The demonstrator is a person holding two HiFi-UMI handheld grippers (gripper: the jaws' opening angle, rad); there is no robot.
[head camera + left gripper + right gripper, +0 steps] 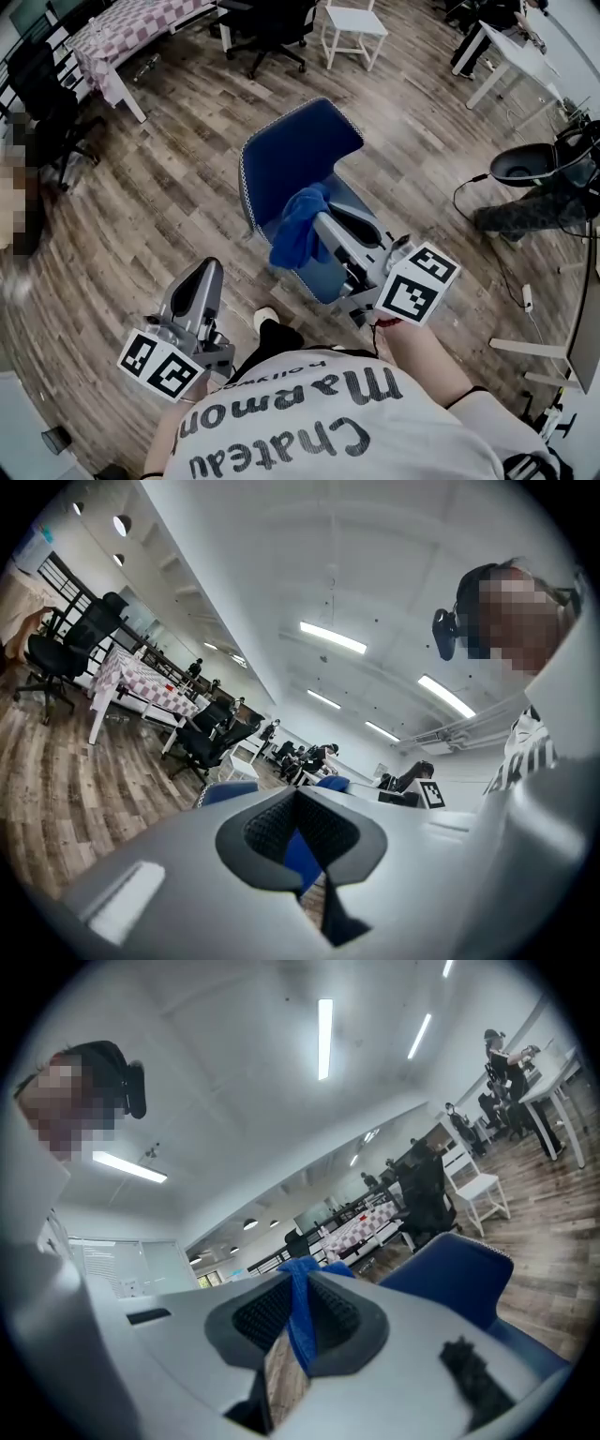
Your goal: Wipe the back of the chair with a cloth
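The blue chair [295,155] stands on the wood floor in front of me, its backrest toward the far side. My right gripper [322,223] is over the seat, shut on a blue cloth [298,234] that hangs in folds from its tip. In the right gripper view the cloth [301,1326] is pinched between the ribbed pads, with the chair [450,1279] just to the right. My left gripper [208,269] is held low at the left, apart from the chair, shut and empty. In the left gripper view the gripper's [298,797] tips meet, with blue showing beyond them.
A white chair [354,28] and black office chairs [272,28] stand at the far side. A table with a checked cloth [131,33] is far left, a white desk [511,56] far right. A cable [511,281] lies on the floor at right.
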